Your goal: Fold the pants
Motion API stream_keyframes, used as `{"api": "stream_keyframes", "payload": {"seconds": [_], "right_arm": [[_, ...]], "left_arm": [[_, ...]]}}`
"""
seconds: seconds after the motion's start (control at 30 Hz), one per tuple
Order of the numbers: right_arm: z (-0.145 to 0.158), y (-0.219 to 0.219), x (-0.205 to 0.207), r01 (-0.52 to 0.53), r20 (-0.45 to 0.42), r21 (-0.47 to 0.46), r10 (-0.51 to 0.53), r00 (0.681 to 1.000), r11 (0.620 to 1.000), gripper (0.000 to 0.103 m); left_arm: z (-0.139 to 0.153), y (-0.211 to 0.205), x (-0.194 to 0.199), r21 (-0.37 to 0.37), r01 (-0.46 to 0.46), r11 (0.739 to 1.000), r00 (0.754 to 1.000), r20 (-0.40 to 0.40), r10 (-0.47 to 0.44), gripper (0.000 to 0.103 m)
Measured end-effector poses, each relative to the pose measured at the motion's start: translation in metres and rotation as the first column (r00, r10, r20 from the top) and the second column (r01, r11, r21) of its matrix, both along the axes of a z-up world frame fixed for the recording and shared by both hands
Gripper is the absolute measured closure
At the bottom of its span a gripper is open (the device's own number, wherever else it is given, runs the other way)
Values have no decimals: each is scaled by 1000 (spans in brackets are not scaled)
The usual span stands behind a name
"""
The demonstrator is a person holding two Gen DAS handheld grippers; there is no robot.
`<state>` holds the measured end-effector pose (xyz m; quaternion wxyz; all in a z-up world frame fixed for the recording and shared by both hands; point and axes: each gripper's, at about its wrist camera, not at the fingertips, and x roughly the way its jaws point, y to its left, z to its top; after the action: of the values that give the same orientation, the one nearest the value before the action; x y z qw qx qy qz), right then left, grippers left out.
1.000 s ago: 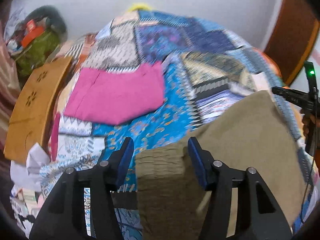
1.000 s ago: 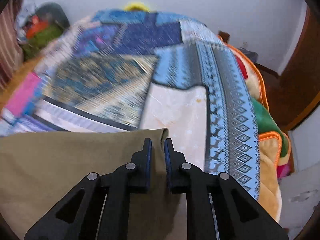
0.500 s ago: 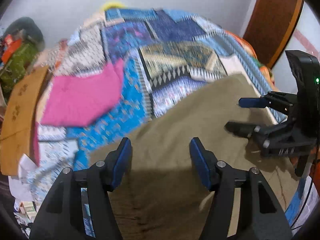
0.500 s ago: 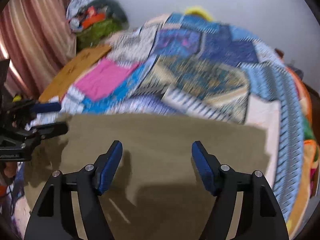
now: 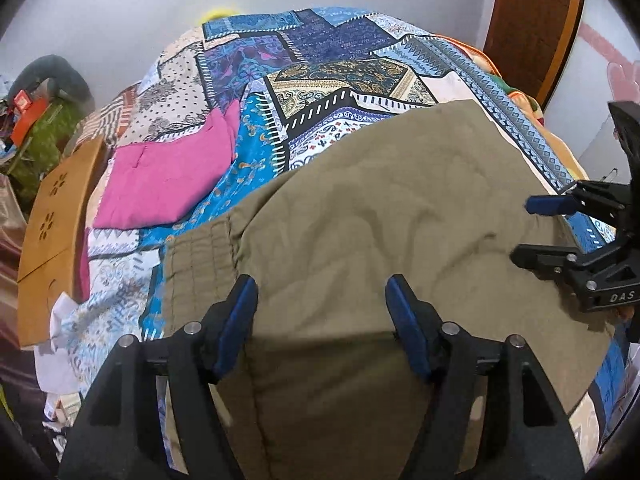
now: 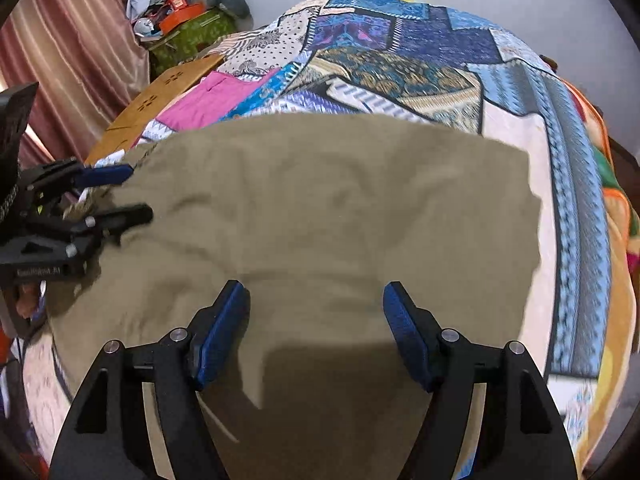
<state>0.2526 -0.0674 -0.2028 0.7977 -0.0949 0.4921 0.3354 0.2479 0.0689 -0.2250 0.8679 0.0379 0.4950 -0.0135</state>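
Olive-khaki pants lie spread flat on a patchwork bedspread, elastic waistband at the left. They also fill the middle of the right wrist view. My left gripper is open and empty, just above the pants near the waistband end. My right gripper is open and empty above the other end. The right gripper shows at the right edge of the left wrist view; the left gripper shows at the left edge of the right wrist view.
A folded pink garment lies on the bed beyond the waistband. A wooden board leans at the bed's left side. A cluttered green bag sits by a curtain. A brown door stands at the right.
My right gripper has opened and let go of the pants' edge. Both grippers have pulled back and turned, and the pants now lie flat on the bed.
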Motion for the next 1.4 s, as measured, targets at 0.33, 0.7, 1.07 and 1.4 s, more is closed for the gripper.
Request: {"api": "stream_keyframes", "payload": {"seconds": [0.33, 0.7, 1.07, 1.4], "right_arm": [[1, -43, -43, 88, -10, 30, -88, 996, 996, 35], [0, -74, -78, 164, -3, 12, -164, 987, 986, 35], [15, -69, -88, 145, 82, -68, -139, 987, 987, 35], [48, -23, -83, 79, 147, 64, -88, 985, 995, 35]], "left_arm": [[5, -18, -41, 58, 8, 998, 999, 40, -11, 34], [10, -9, -81, 36, -45, 998, 997, 65, 42, 22], [20, 16, -114, 4, -96, 995, 994, 60, 96, 20], [33, 61, -142, -276, -207, 939, 976, 15, 219, 20]]}}
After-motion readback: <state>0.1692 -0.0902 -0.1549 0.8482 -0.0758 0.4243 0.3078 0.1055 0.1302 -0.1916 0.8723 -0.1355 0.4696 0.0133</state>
